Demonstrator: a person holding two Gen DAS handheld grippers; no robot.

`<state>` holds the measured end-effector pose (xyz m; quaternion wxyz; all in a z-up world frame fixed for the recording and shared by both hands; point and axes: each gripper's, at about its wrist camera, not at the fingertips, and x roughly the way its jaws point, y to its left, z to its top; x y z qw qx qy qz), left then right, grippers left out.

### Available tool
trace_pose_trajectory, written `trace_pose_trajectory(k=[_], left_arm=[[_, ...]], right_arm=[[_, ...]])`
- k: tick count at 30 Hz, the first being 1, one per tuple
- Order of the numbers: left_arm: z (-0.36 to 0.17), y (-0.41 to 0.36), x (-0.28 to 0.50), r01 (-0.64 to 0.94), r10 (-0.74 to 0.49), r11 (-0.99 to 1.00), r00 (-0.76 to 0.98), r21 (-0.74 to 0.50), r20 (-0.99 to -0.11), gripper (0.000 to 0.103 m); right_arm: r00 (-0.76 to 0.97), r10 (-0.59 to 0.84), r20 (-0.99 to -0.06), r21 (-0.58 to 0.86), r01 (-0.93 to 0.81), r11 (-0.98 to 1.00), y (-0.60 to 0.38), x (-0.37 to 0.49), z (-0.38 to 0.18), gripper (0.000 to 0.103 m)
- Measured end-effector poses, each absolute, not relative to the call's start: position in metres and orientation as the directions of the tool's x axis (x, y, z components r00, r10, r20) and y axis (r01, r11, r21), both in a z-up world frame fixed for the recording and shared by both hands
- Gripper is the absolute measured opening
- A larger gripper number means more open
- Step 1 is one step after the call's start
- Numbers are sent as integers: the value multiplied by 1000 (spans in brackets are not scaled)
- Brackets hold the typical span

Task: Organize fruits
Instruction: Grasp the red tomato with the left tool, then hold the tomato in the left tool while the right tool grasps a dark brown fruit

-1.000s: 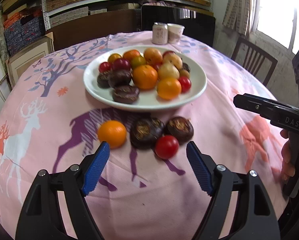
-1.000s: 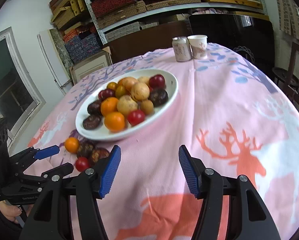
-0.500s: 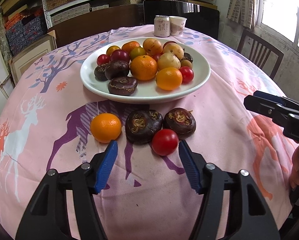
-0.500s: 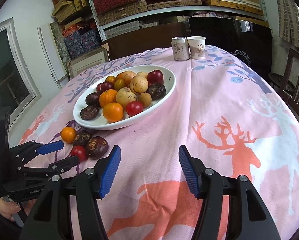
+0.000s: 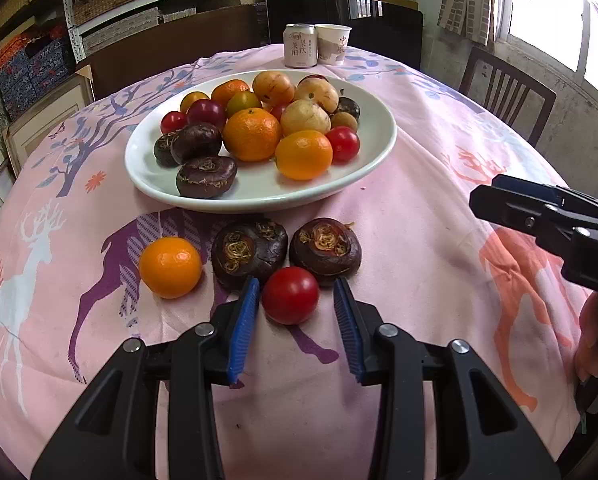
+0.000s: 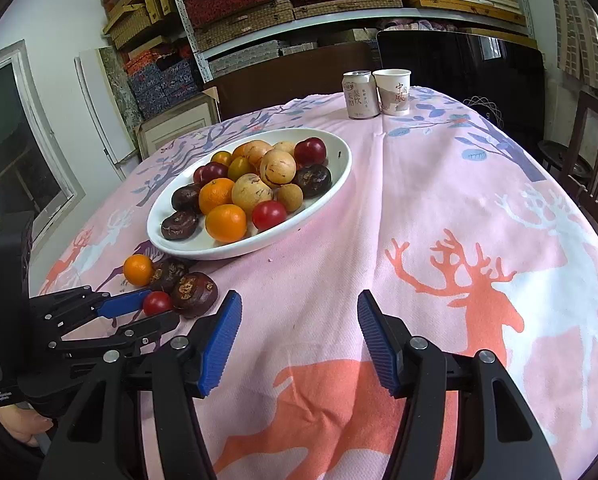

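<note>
my left gripper [image 5: 295,312] has just been closing around the red cherry tomato [image 5: 290,295], which sits between its blue pads, not yet squeezed. i should pinch gently. my right gripper [image 6: 299,340] waits unclenched, empty.

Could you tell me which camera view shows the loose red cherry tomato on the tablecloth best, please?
The left wrist view: the red cherry tomato sits large and unobstructed between the left tongs, whose pads do not yet touch it. In the right wrist view the tomato is small, near the picture's left edge, partly hidden by those tongs.
</note>
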<state>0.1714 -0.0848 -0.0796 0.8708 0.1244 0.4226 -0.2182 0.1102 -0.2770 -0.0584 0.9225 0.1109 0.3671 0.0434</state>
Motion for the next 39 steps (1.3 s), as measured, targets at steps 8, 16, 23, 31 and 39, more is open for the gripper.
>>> trace_pose_trajectory(k=[8,16,23,31,39], left_arm=[[-75,-82,166,495,-310,869,549,3,-776,27],[-85,-85,173,492,-282,871,509,5,-813,44],[-83,-84,171,503,-307,864,508,-11,-805,28],[-71,-66,167,470,-326,882,540,-44,-776,28],[-64,-21,161,400,-298,915,579,-54,-759,28]], right_arm=[[728,168,-665,257,12,966,-280,109,-59,61],[728,167,-664,256,11,967,-281,109,-60,61],[722,173,-670,260,9,966,-281,110,-62,61],[713,174,-679,244,-4,970,-277,110,-62,61],[680,185,-709,167,-93,982,-248,114,-63,61]])
